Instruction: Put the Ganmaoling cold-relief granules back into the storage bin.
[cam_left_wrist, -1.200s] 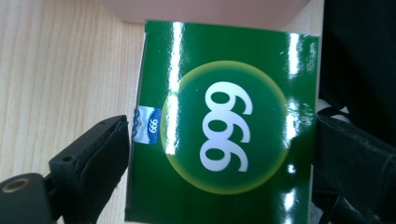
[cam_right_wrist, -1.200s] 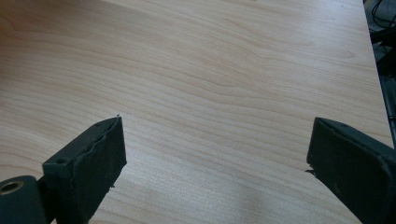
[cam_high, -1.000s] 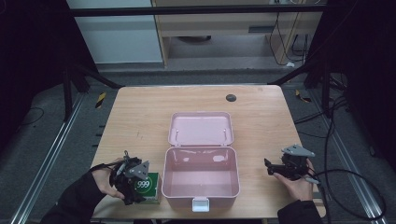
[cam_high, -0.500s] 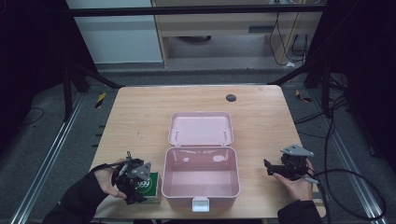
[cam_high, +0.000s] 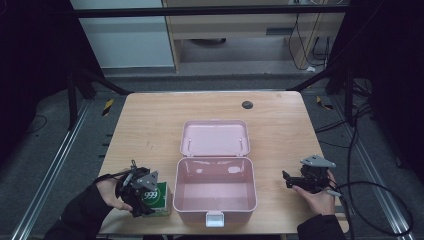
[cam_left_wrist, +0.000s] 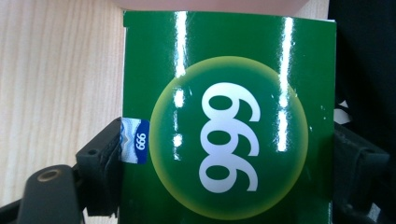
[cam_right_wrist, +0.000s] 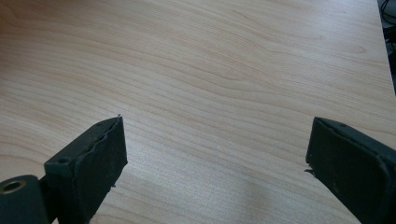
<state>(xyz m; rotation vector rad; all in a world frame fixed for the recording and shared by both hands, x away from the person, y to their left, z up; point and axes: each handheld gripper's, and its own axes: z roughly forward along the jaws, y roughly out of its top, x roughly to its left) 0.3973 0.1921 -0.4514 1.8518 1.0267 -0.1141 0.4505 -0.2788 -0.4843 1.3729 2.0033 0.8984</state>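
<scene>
From the high view, the left gripper (cam_high: 142, 192) has slid slightly closer to the pink case (cam_high: 215, 192), gripping the green box (cam_high: 156, 199). In the left gripper view the box sits between its jaws. In the right gripper view, the right gripper (cam_right_wrist: 215, 163) is wide apart over bare table (cam_right_wrist: 210, 70), likely idle.

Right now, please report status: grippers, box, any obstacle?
Left gripper shut on green 999 box. Right gripper open, over bare table. Pink case open, beside box.
</scene>
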